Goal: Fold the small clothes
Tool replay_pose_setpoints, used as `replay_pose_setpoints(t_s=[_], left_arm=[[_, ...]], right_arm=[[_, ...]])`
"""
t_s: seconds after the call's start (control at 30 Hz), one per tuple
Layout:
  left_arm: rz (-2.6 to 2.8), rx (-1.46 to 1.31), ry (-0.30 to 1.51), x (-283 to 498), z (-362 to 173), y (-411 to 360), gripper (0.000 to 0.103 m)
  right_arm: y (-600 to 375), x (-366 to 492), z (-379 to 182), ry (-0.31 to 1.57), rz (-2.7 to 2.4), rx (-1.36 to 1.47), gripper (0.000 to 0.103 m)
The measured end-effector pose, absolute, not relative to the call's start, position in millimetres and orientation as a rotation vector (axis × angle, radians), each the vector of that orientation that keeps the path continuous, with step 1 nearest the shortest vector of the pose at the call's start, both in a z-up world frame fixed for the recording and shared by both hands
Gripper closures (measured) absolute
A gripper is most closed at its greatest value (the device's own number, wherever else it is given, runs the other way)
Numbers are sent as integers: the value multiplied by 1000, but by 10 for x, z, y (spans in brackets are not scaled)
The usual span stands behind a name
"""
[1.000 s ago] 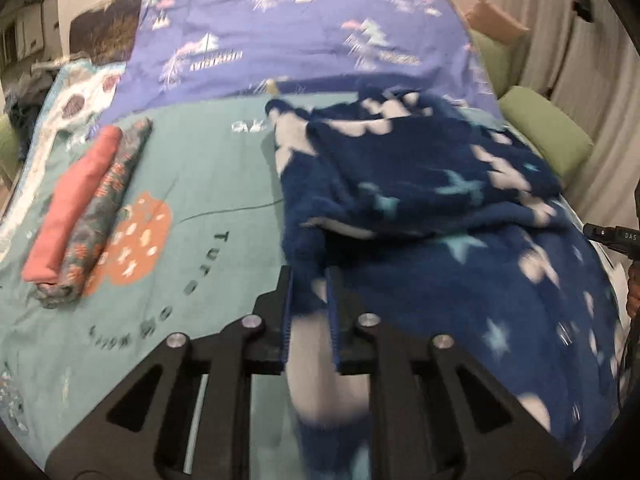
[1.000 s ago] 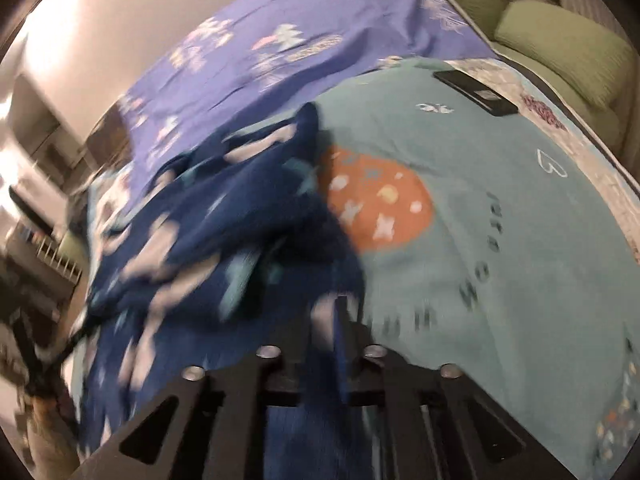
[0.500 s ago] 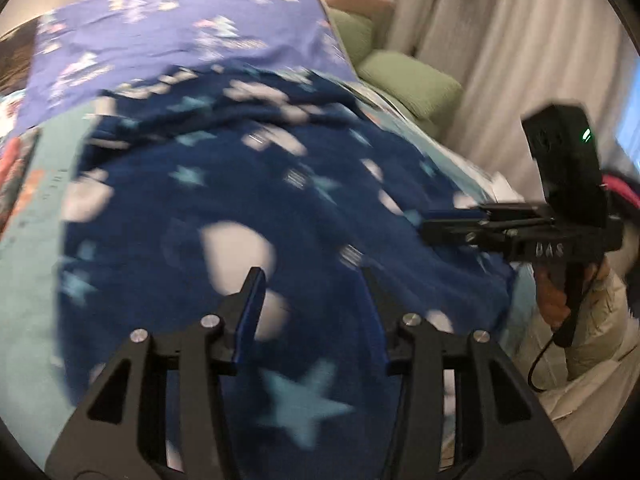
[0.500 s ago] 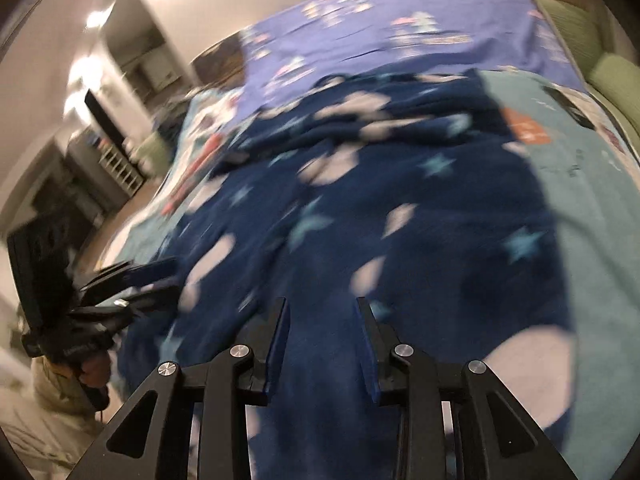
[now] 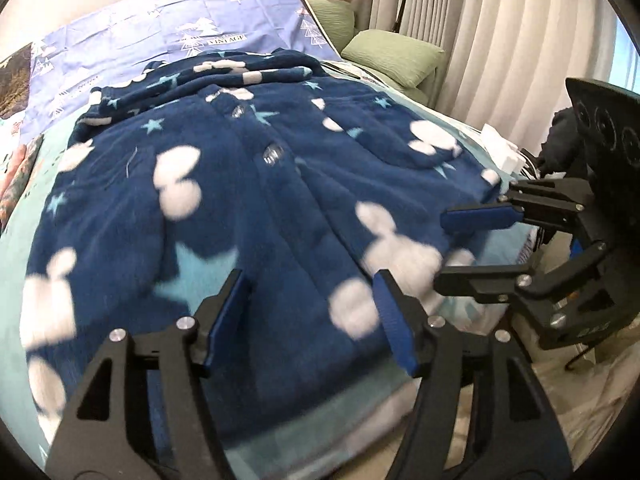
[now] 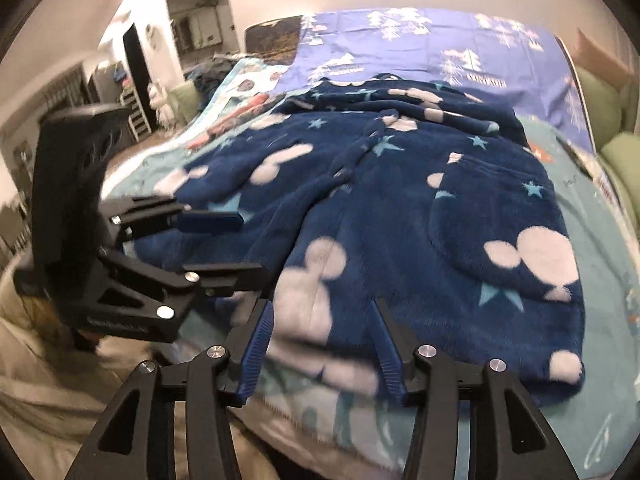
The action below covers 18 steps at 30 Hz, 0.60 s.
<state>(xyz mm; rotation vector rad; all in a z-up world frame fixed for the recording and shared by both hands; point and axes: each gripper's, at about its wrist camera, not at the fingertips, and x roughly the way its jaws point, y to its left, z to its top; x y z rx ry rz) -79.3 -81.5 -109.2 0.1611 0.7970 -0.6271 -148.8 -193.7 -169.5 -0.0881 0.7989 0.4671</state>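
Note:
A navy fleece garment [image 5: 256, 184] with white mouse-head shapes and pale stars lies spread flat on the teal bed cover [image 5: 12, 264], buttons up the middle, hem toward me. My left gripper [image 5: 310, 280] hovers over the hem with its jaws opening; fabric lies below them and no pad presses on it. My right gripper [image 6: 322, 308] stands over the hem's other end, jaws also opening, with nothing pinched. Each gripper shows in the other's view: the right gripper [image 5: 444, 248] at the right side, the left gripper [image 6: 248, 246] at the left side.
A purple tree-print sheet [image 5: 160, 28] covers the head of the bed. Green cushions [image 5: 392, 60] and curtains [image 5: 500, 40] stand to the right. Rolled clothes [image 5: 14, 168] lie at the far left. The bed's front edge [image 6: 360, 432] drops off just below the hem.
A second ago both grippers were shut on bunched fabric of the garment. They have since let go and opened, and the garment now lies spread flat, its hem at the bed's near edge.

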Motion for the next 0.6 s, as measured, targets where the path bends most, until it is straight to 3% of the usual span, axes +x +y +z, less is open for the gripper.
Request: replay_pose_setpoints(t_s=[0.3, 0.53, 0.57, 0.6], left_arm=[[-607, 126, 770, -1017, -1193, -758, 36], [-578, 178, 743, -910, -1238, -936, 36], [-585, 173, 736, -897, -1229, -935, 47], [-605, 165, 730, -891, -1215, -928, 75]], right_arm=[[-1688, -1727, -1903, 658, 385, -421, 52], [-1476, -1673, -2007, 550, 369, -525, 55], [-1469, -1622, -2008, 559, 364, -505, 60], [-1477, -1573, -2004, 571, 375, -469, 74]])
